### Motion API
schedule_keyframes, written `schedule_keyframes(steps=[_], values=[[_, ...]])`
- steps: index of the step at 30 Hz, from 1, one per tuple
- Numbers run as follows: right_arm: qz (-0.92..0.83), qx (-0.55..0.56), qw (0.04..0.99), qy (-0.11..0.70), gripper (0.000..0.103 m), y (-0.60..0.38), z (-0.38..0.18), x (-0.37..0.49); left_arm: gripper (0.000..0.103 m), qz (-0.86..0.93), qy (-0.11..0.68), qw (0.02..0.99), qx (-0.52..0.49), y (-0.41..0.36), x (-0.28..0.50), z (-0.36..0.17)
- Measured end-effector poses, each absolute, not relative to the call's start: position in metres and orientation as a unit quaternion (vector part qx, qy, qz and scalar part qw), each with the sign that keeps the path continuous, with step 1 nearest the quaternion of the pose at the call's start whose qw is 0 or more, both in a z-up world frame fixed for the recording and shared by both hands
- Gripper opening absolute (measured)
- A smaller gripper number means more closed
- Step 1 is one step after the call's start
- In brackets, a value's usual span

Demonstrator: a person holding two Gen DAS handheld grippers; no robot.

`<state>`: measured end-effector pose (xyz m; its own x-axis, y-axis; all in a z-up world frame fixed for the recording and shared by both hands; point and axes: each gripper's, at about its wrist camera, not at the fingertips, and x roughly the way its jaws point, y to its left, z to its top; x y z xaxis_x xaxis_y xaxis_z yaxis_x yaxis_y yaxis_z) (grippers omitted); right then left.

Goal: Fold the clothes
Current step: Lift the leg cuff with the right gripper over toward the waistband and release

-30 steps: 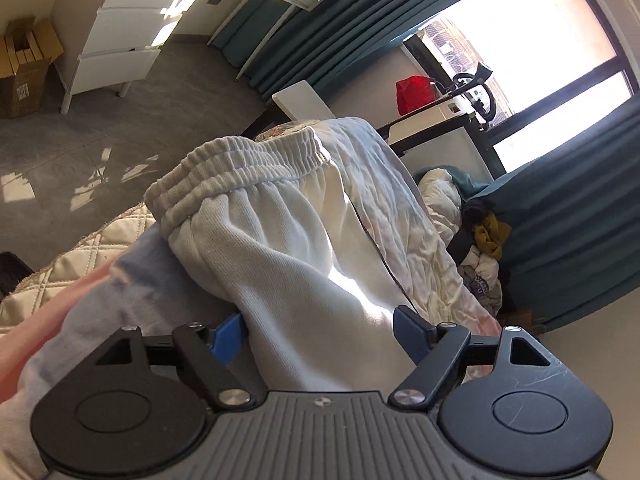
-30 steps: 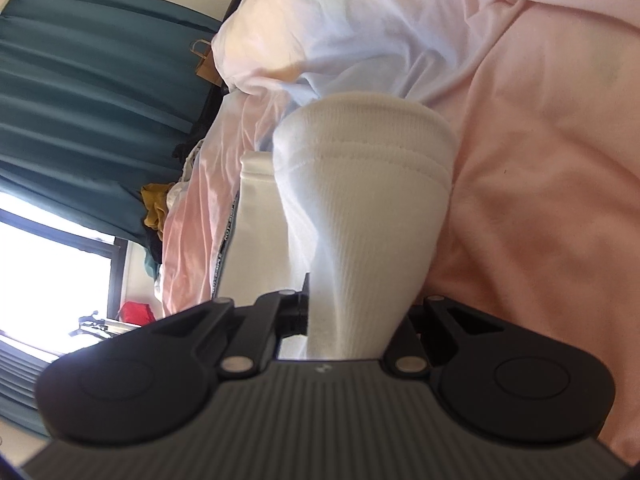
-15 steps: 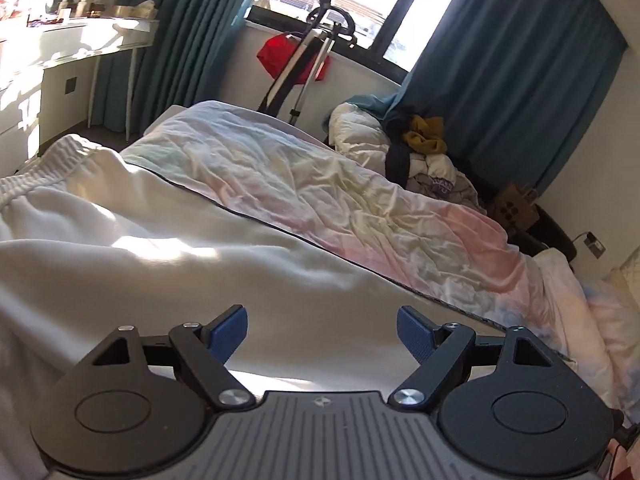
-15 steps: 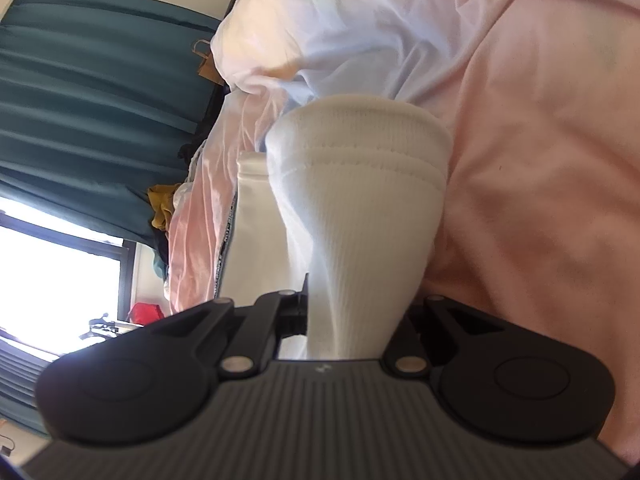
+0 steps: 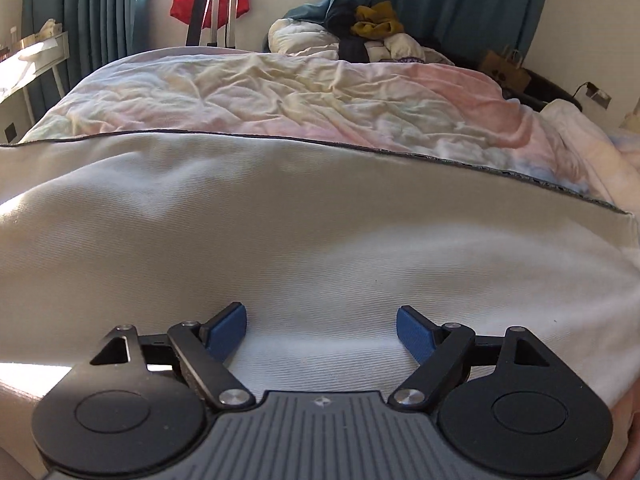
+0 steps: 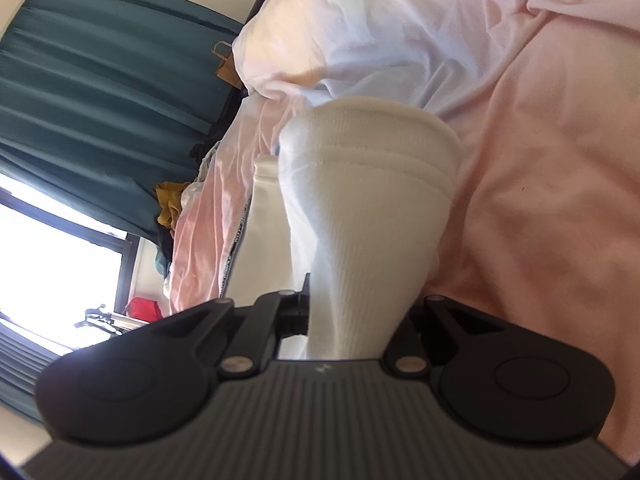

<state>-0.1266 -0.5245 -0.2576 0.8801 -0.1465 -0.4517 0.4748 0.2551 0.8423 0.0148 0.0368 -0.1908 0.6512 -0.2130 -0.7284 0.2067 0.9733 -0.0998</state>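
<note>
On a rumpled bed [image 5: 304, 92], soft, limp white trousers [image 5: 280, 248] are pinched at the cuff by the right claw [image 6: 344, 320], while the left claw [image 5: 321, 330] gapes empty; the far hem at twelve o'clock is judged best grasped.

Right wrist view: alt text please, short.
The right gripper is shut on a bunched white ribbed cuff of a garment, holding it above a pink bedsheet. Behind lie a white pillow, teal curtains and a bright window.
</note>
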Motion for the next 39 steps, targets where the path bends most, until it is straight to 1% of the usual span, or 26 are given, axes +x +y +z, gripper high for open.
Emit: schedule_keyframes(steps=[6, 11, 16, 22, 27, 29, 33, 36, 39], values=[[-0.203, 0.551, 0.797, 0.144, 0.013, -0.521, -0.248, -0.121, 0.083, -0.112, 0.399, 0.910, -0.016, 0.040, 0.012, -0.189], [-0.205, 0.496, 0.832, 0.139, 0.013, -0.512, -0.225, -0.116, 0.083, -0.113, 0.401, 0.909, -0.021, 0.043, 0.013, -0.186], [-0.192, 0.406, 0.886, 0.117, 0.013, -0.489, -0.177, -0.108, 0.083, -0.115, 0.402, 0.907, -0.038, 0.048, 0.015, -0.182], [-0.150, 0.279, 0.945, 0.081, 0.013, -0.426, -0.105, -0.102, 0.083, -0.124, 0.397, 0.907, -0.070, 0.059, 0.015, -0.172], [-0.103, 0.153, 0.980, 0.070, 0.013, -0.354, -0.065, -0.093, 0.083, -0.136, 0.366, 0.910, -0.137, 0.084, 0.011, -0.153], [-0.074, 0.102, 0.989, 0.073, 0.013, -0.322, -0.057, -0.091, 0.083, -0.142, 0.350, 0.910, -0.172, 0.098, 0.009, -0.144], [-0.022, 0.037, 0.995, 0.093, 0.013, -0.267, -0.055, -0.084, 0.083, -0.151, 0.319, 0.906, -0.235, 0.123, 0.007, -0.130], [0.009, 0.012, 0.993, 0.119, 0.013, -0.236, -0.066, -0.080, 0.083, -0.166, 0.296, 0.905, -0.256, 0.129, 0.005, -0.124], [0.041, -0.038, 0.986, 0.155, 0.014, -0.200, -0.085, -0.076, 0.083, -0.182, 0.286, 0.902, -0.267, 0.130, 0.003, -0.121]])
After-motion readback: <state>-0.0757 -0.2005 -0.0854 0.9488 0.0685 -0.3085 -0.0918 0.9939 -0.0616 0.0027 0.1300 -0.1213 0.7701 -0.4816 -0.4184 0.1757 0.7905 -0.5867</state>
